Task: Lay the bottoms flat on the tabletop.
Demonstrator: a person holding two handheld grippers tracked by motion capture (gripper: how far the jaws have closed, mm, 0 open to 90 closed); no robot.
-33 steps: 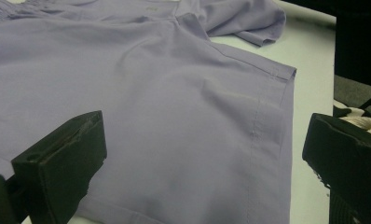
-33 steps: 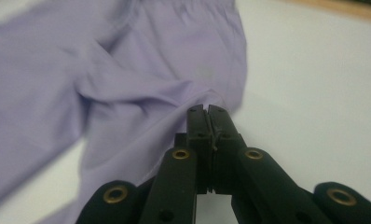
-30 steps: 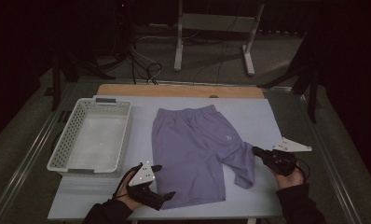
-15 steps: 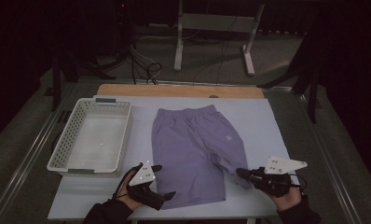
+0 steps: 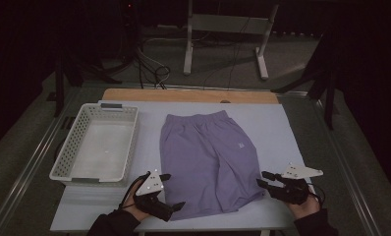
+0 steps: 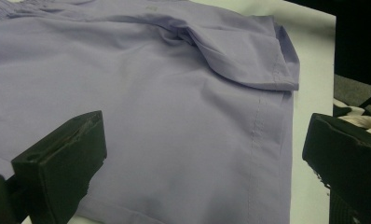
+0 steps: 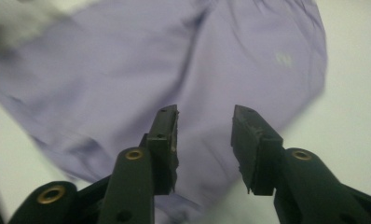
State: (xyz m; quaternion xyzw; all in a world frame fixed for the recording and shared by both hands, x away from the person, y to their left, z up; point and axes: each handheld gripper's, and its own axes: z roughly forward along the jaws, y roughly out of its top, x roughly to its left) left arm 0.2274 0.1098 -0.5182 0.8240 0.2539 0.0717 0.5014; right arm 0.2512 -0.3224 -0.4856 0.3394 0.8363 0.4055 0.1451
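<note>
Purple shorts (image 5: 208,155) lie flat on the white table, waistband at the far end and legs toward me. My left gripper (image 5: 173,191) stands wide open at the hem of the left leg, one jaw on either side of the cloth's near corner. In the left gripper view the shorts (image 6: 151,93) fill the space between the jaws of the gripper (image 6: 202,140). My right gripper (image 5: 261,178) is open at the outer edge of the right leg hem. In the right gripper view its jaws (image 7: 205,116) hover over the shorts (image 7: 151,60), holding nothing.
A white mesh basket (image 5: 66,157), empty, stands left of the shorts. Bare table (image 5: 282,128) lies to the right of the shorts. A wooden strip (image 5: 183,95) runs along the far edge, with stand legs and cables on the floor behind.
My right gripper has come nearer to me and turned to point left at the right leg hem. The left gripper has stayed put.
</note>
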